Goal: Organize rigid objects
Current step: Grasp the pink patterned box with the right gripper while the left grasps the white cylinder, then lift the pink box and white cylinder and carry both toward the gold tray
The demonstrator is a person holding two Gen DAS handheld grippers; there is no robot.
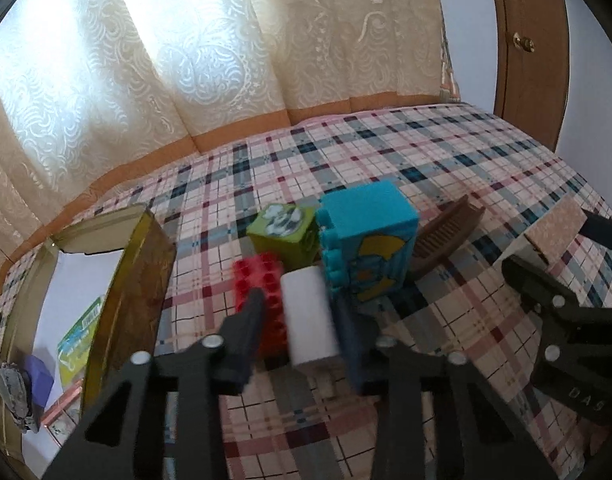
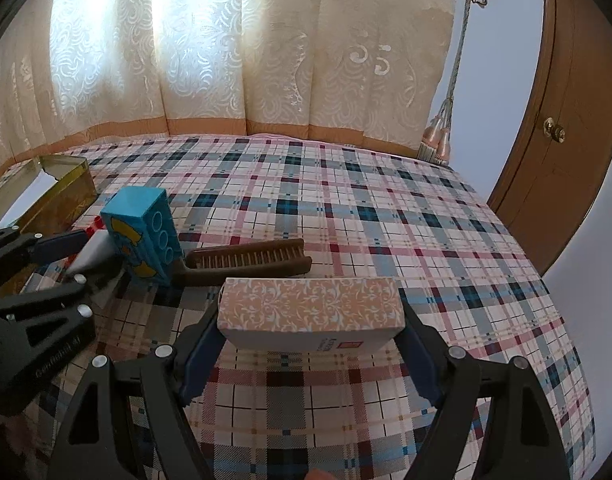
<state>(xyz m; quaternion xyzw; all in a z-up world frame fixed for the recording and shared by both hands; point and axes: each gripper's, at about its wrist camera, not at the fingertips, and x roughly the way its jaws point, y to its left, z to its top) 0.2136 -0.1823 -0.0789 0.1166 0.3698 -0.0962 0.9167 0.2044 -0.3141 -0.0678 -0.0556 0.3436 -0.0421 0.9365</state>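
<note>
White plastic is sitting between the fingers of your left gripper [image 1: 298, 312]: you are pinching the white cylinder [image 1: 308, 316], its long axis running near to far along the fingers. Just left of it the red brick [image 1: 262, 296] is touching, and the blue block [image 1: 366, 244] is standing upright at its far right. Further left, well apart, the open gold tin [image 1: 134, 276] is waiting, likely the drop spot, so the carry looks leftward. Your right gripper [image 2: 310, 332] is clamping the patterned box [image 2: 310, 312] by its short ends, long axis lying left to right, with the brown comb [image 2: 246, 262] just beyond it.
</note>
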